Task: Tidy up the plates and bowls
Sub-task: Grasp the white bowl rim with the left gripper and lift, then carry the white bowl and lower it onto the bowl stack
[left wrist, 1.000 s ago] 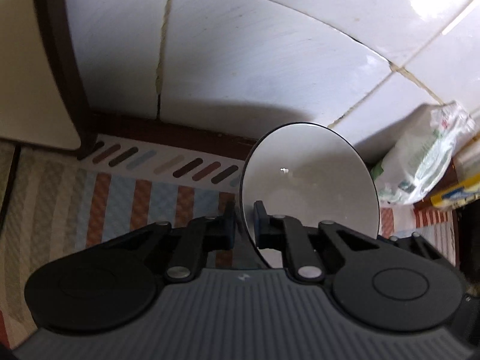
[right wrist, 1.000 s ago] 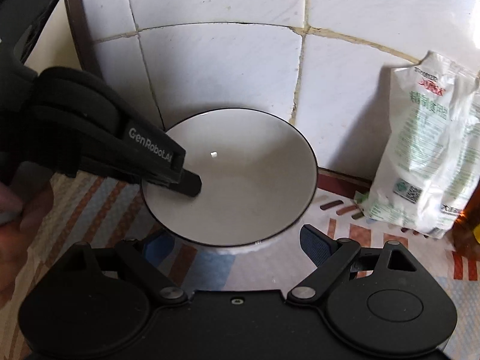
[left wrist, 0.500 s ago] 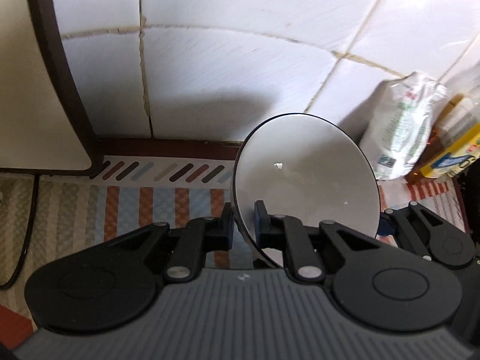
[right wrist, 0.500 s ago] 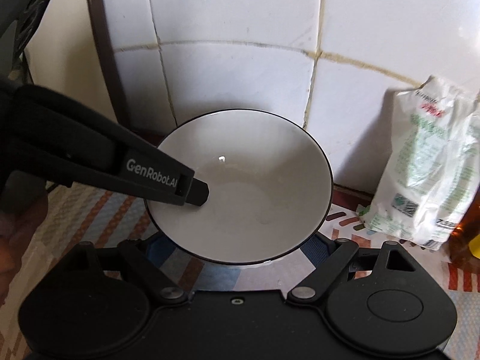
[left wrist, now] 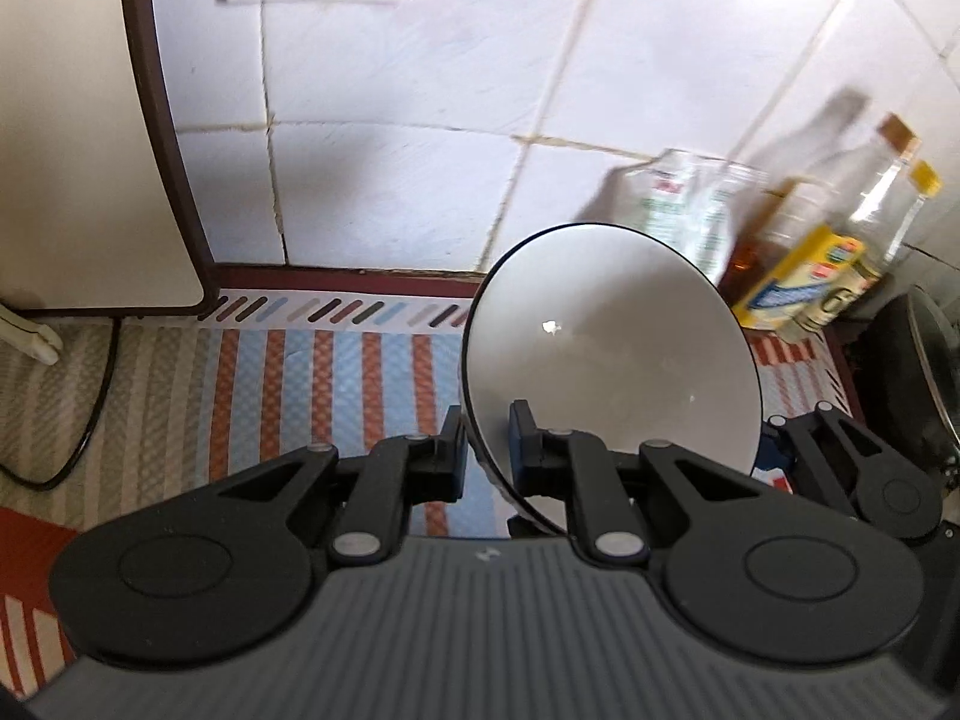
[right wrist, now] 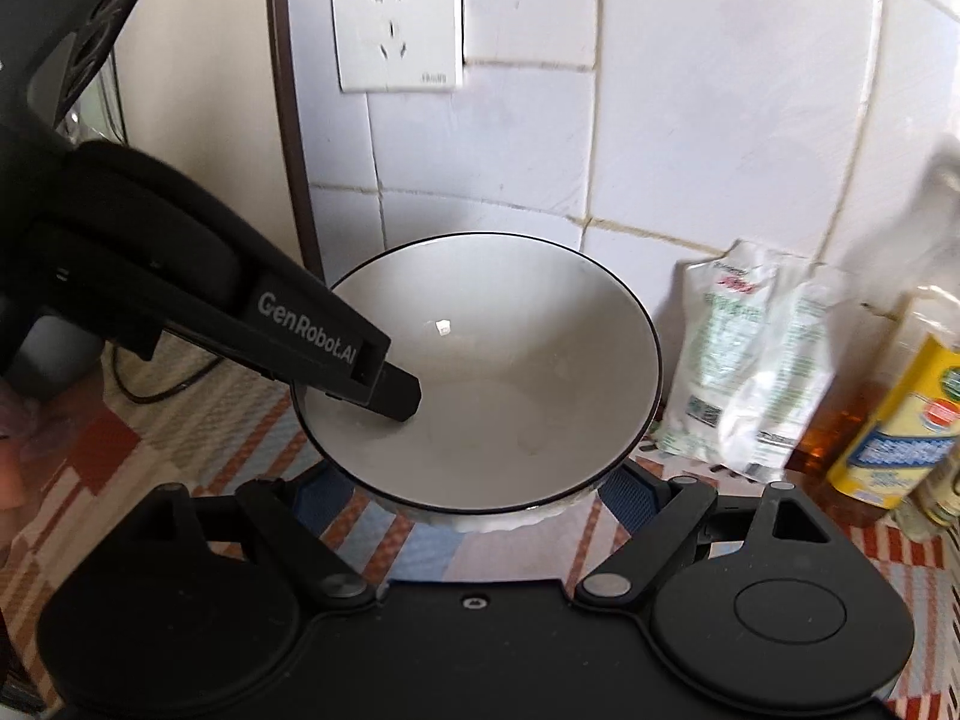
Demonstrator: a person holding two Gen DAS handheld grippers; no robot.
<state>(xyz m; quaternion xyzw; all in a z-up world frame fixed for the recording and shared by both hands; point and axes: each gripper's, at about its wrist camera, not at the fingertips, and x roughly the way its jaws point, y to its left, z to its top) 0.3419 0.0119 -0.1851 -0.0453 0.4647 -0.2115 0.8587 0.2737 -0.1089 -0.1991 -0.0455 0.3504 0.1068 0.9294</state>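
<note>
I am pinching the bowl rim in my left claw — right claw spread beneath; nothing stacked yet.

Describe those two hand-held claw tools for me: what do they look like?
Both are matte black plastic. The left gripper has a ribbed grey body, round black discs either side, silver pivot pins and blue finger pads. White "GenRobot.AI" lettering runs along its side. The right gripper has the same discs, pins and blue pads.
</note>
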